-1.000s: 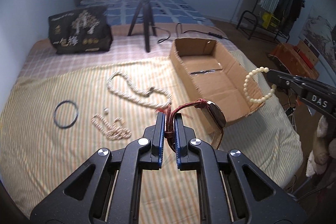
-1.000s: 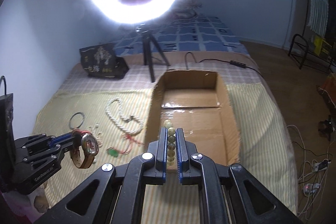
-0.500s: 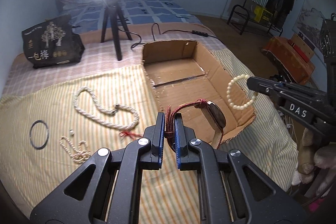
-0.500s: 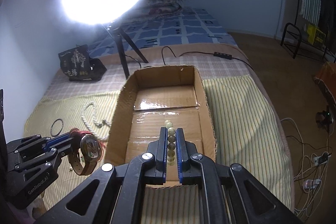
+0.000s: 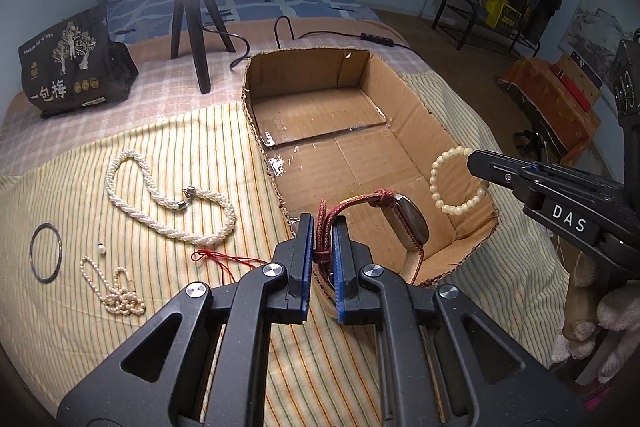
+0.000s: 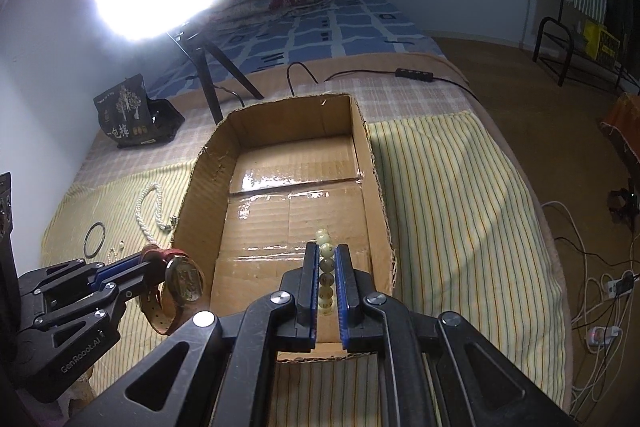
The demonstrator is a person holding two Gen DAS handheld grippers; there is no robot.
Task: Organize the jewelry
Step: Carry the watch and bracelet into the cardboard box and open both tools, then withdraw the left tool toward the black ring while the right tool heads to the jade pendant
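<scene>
Both grippers are loaded up here. The left gripper (image 5: 323, 227) has its jaws clenched on the reddish woven strap of a wristwatch (image 5: 404, 223), and the watch face hangs out past the tips, right over the near left corner of the cardboard box (image 5: 352, 75). From the right wrist view the same watch (image 6: 182, 281) sits just outside the box's left wall, dial facing the camera.

The right gripper (image 6: 325, 267) is clamped on a pale bead bracelet (image 6: 325, 259), with the beads lined up in a row between the blue pads. In the left view the bracelet (image 5: 458, 183) dangles as an open loop off that gripper's tip, above the near right part of the box.

The box itself sits open on the bed, on a yellow striped sheet (image 5: 200, 147), and its taped bottom has nothing lying on it that shows.

Left of the box, still on the sheet: a twisted pearl necklace (image 5: 168, 203), a thin dark bangle (image 5: 46, 253), a small tangled strand of tiny pearls (image 5: 116, 295), a single loose pearl (image 5: 101, 247) and a bit of red cord (image 5: 228, 259). Further back there's a ring light tripod (image 5: 192, 11) and a black bag (image 5: 76, 67) with tree print.
</scene>
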